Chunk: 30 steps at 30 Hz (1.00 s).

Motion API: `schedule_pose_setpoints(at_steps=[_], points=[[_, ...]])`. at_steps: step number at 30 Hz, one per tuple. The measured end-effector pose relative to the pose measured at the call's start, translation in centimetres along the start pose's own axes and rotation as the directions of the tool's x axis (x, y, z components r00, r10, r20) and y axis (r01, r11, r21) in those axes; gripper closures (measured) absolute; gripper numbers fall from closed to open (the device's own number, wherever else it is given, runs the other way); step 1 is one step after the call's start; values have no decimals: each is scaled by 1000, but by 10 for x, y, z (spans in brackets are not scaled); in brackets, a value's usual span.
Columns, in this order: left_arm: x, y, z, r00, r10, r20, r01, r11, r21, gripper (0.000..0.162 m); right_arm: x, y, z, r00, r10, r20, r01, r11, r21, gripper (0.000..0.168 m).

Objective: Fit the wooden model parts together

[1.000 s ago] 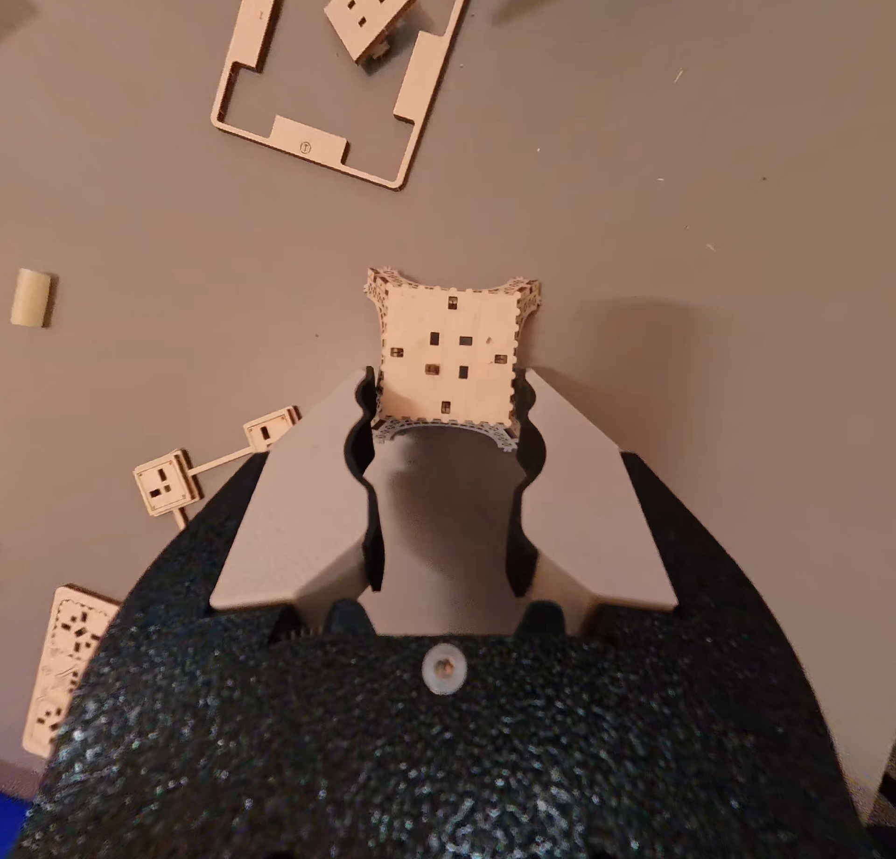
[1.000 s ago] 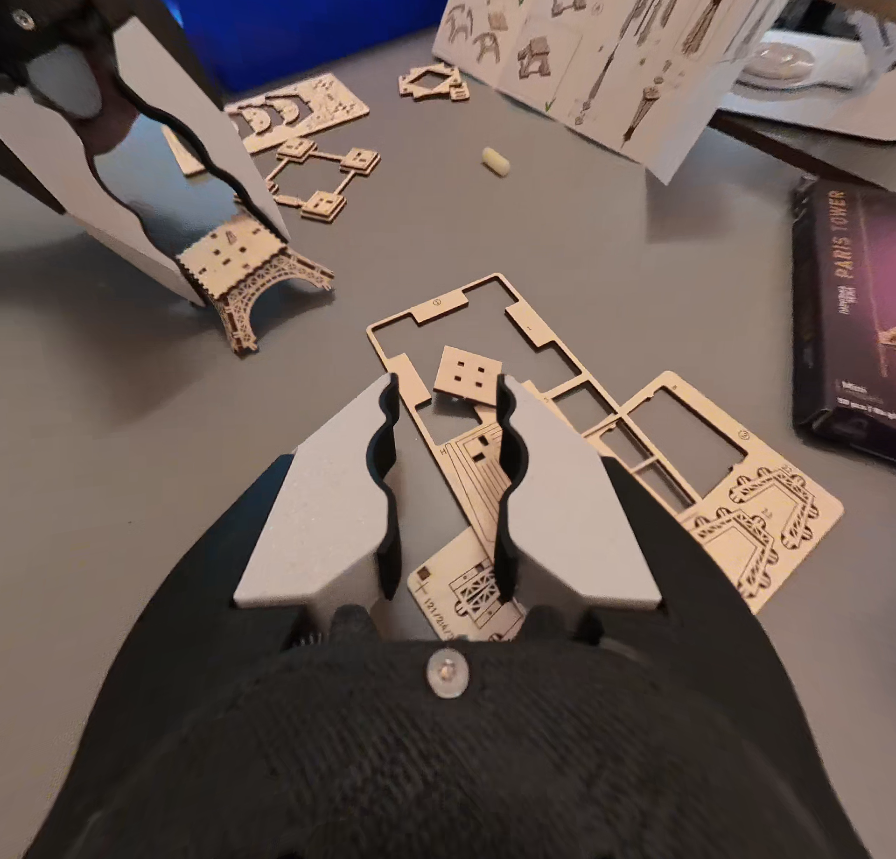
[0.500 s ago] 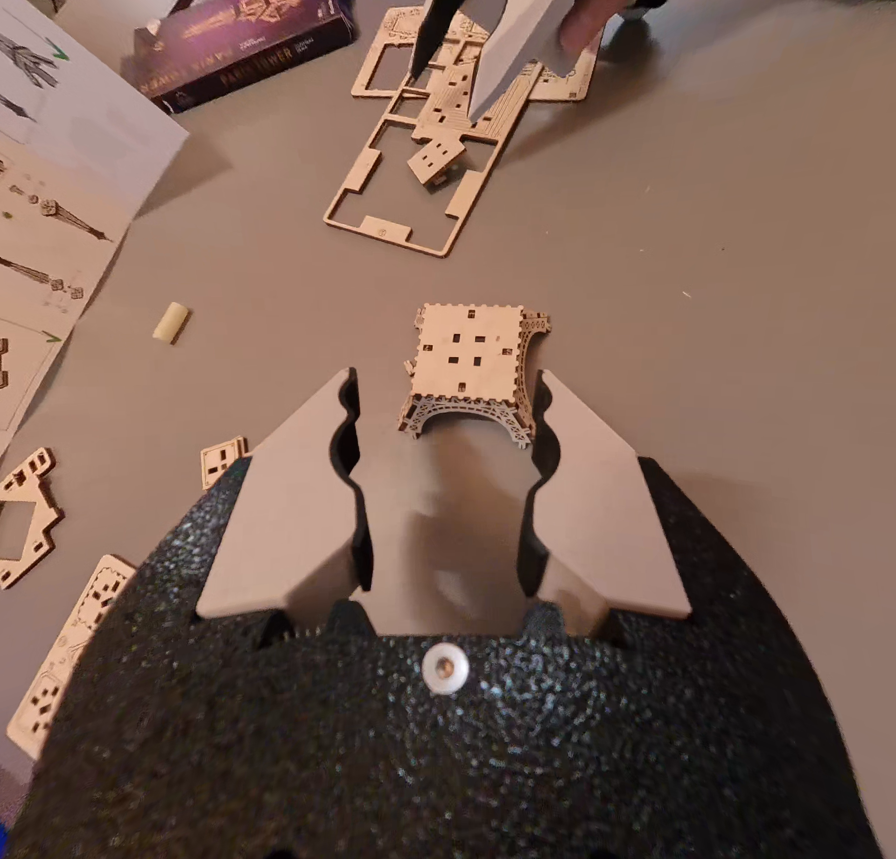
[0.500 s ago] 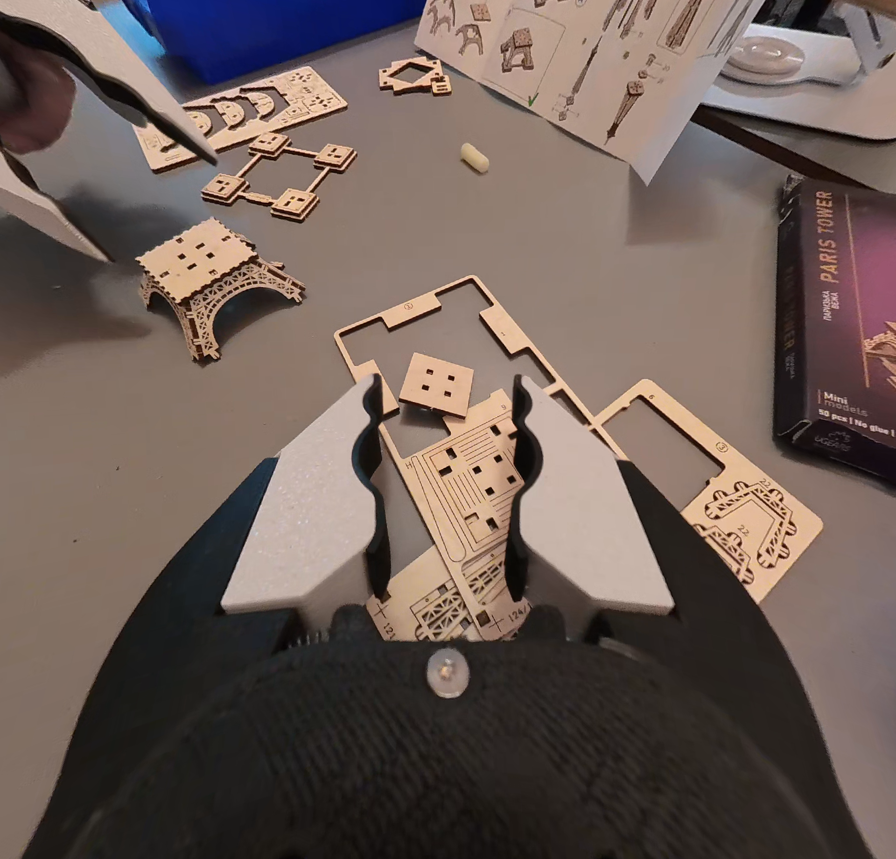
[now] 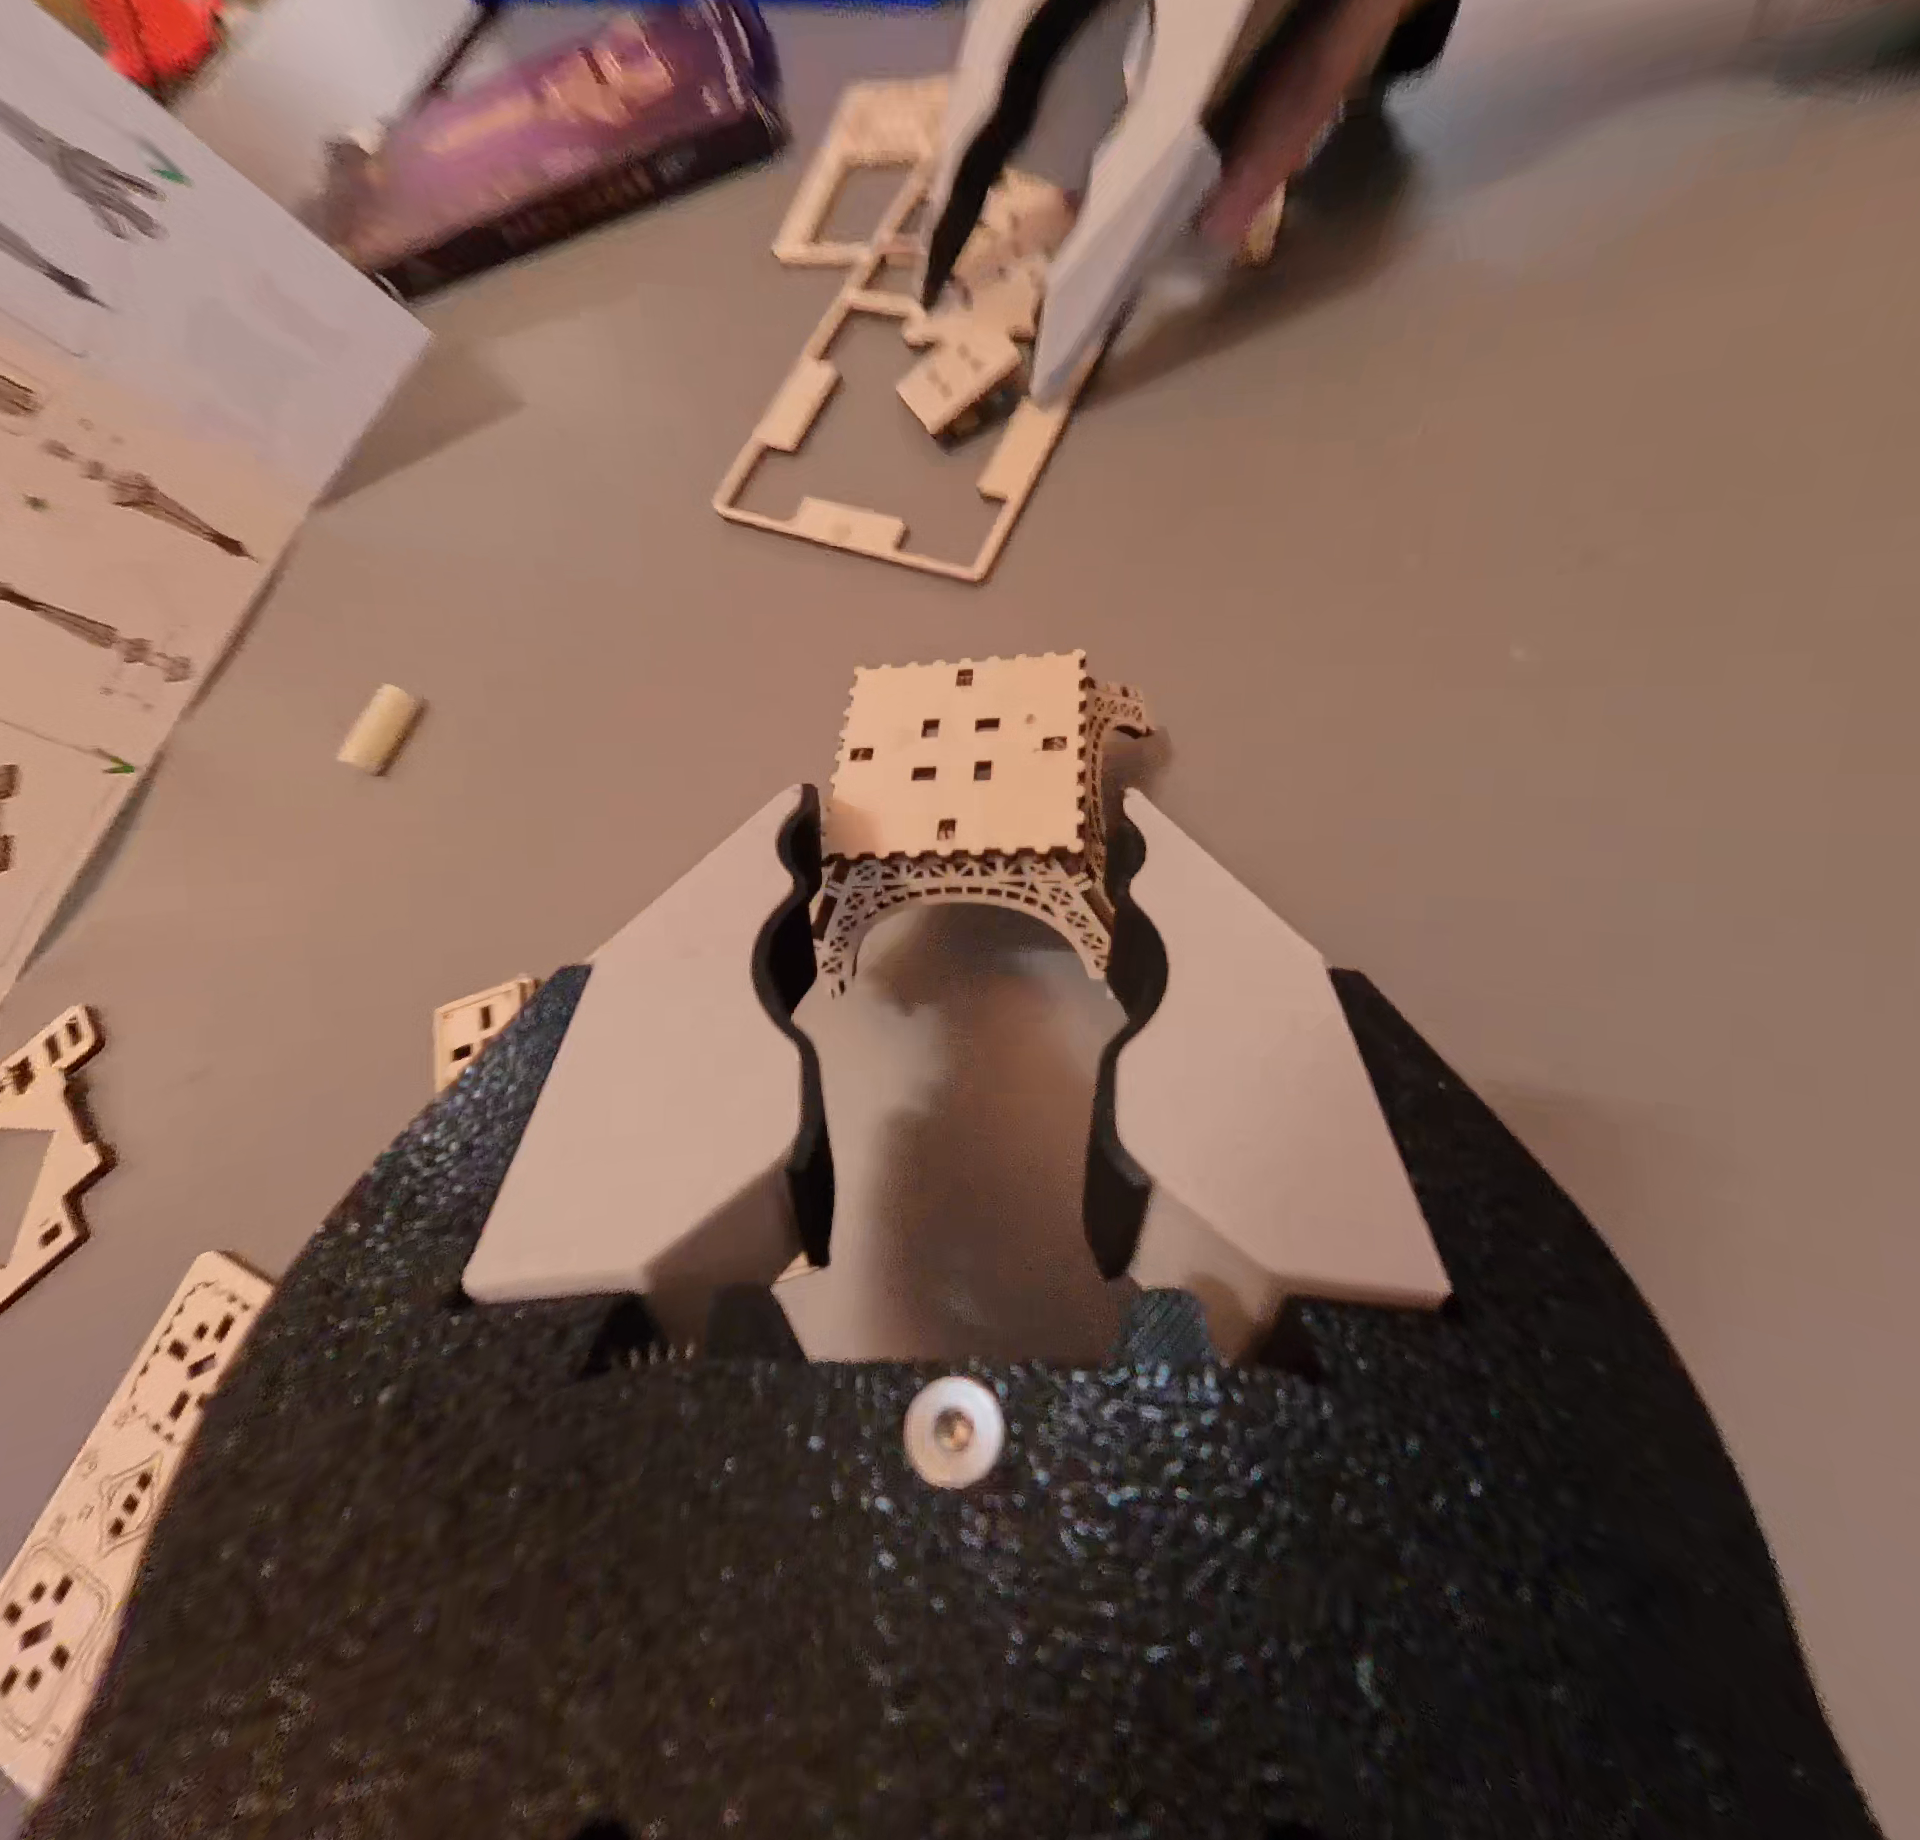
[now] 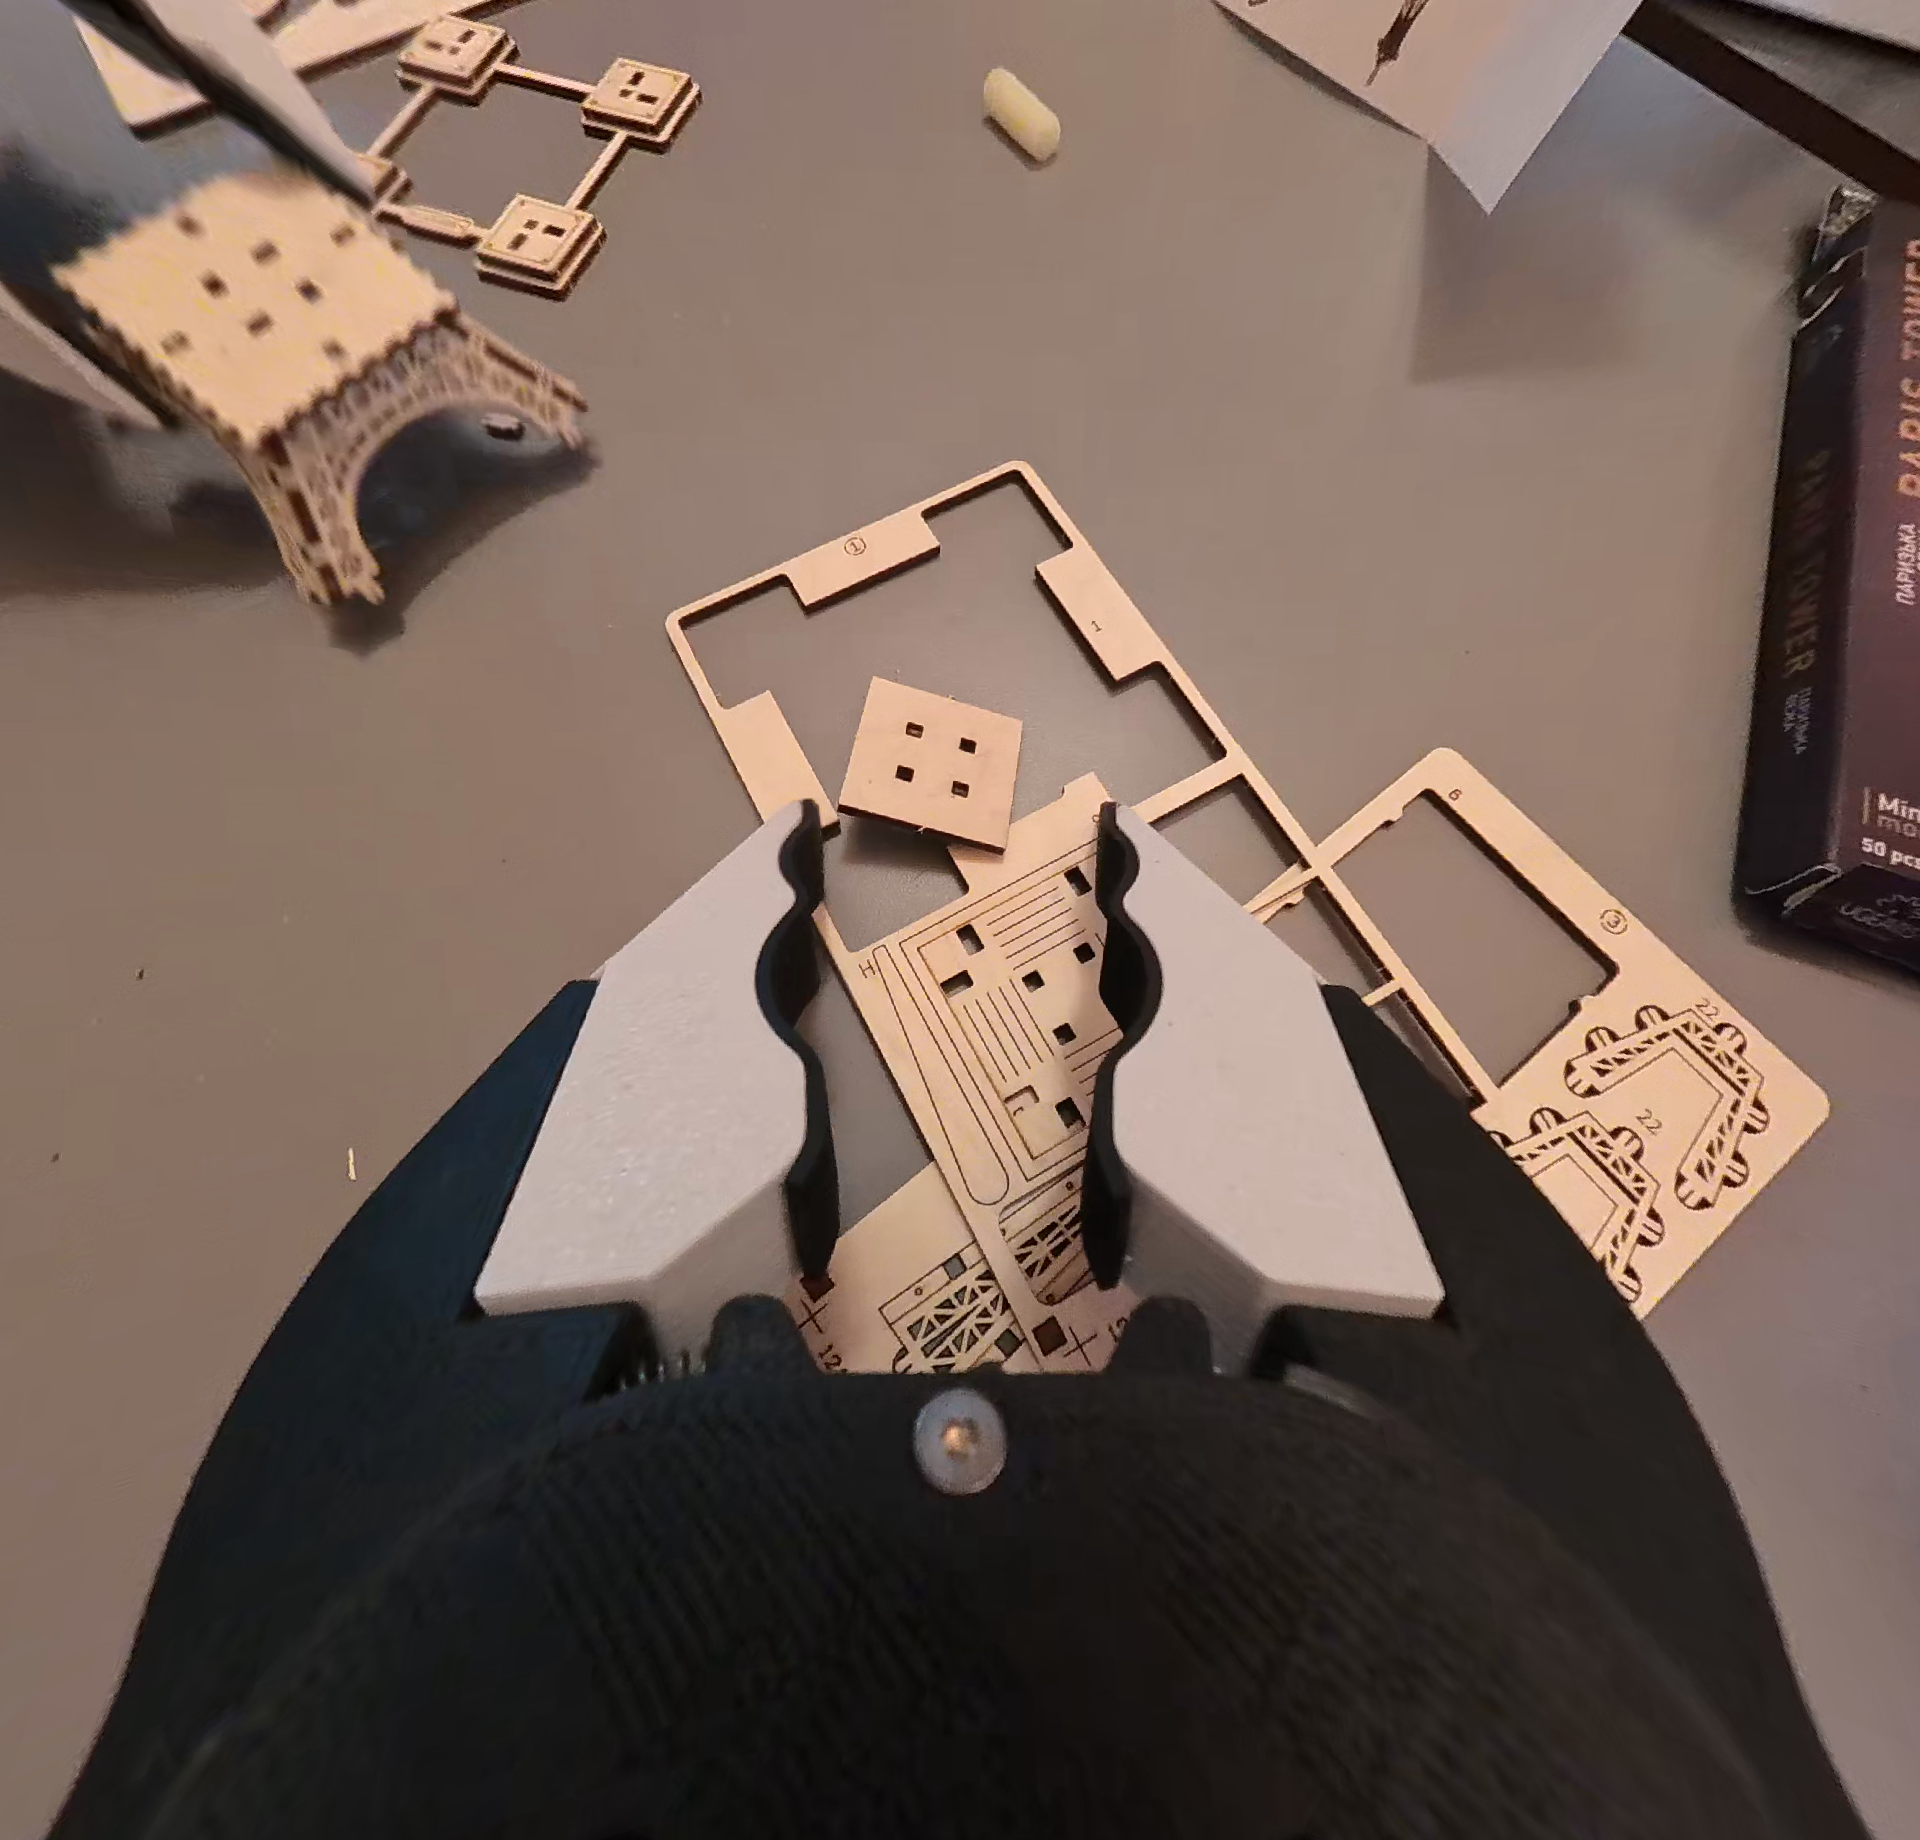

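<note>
Between the left tongs' (image 5: 966, 834) tips stands the tower base (image 5: 971, 793), a square slotted deck on four arched lattice legs, feet on the grey table (image 5: 1455, 751). The jaws are spread to about the deck's width, one tip at each side of it; whether the pads actually press on the wood I cannot tell, so the grip is uncertain. From the right wrist view the base (image 6: 281, 336) looks slightly tilted, with the left tongs reaching in from behind it.

Dead ahead of the right tongs (image 6: 961, 834), just past their tips, lies the small square plate (image 6: 930, 764) with four slots, flat inside an emptied sheet frame (image 6: 997, 564). These jaws are wide open and hold nothing. The plate has no real long axis, so the right tongs can close across either pair of edges; it is thin and flat, so pinching it off the table looks fiddly.

The base lies well off to the forward left of the right tongs, the plate far ahead of the left ones. The right tongs are plainly nearer the plate, and it probably has to travel left onto the deck.

Further out: a part sheet (image 6: 1039, 1011) under the right jaws, a linked set of four squares (image 6: 540, 169), a pale peg (image 6: 1023, 117), the instruction sheet (image 5: 156, 388) and a dark box (image 6: 1849, 647).
</note>
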<state>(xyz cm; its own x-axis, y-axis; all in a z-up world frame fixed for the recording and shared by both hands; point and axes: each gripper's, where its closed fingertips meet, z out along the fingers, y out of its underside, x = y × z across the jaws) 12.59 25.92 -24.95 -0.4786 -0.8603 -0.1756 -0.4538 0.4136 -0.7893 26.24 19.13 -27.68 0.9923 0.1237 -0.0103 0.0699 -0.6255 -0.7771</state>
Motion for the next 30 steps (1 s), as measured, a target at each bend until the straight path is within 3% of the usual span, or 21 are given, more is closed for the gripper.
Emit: schedule_pose_setpoints(at_steps=[7,11,14,17,24,25,30], points=[[-60,-26,-69,966,-198,168,145,948,284,110,-11,-17,-5,985,125,123,-137,986,94,128],[-70,-38,-76,948,-289,136,222,902,370,110,-8,-11,1,985,140,98,-145,988,48,126],[-63,-43,-47,967,-229,108,190,938,291,111,-7,-9,2,993,104,48,-106,994,35,127],[-59,-31,-8,985,-112,131,99,990,102,110,-4,-7,5,997,75,6,-75,997,20,128],[-54,-1,42,994,-57,91,71,985,-155,110,-3,-6,5,998,63,-11,-62,998,14,131],[-53,0,44,995,-56,85,69,986,-151,110,-2,-6,5,998,65,-6,-64,998,15,138],[-57,-16,35,989,-117,92,117,993,3,104,-5,-11,0,993,100,69,-104,993,58,139]])
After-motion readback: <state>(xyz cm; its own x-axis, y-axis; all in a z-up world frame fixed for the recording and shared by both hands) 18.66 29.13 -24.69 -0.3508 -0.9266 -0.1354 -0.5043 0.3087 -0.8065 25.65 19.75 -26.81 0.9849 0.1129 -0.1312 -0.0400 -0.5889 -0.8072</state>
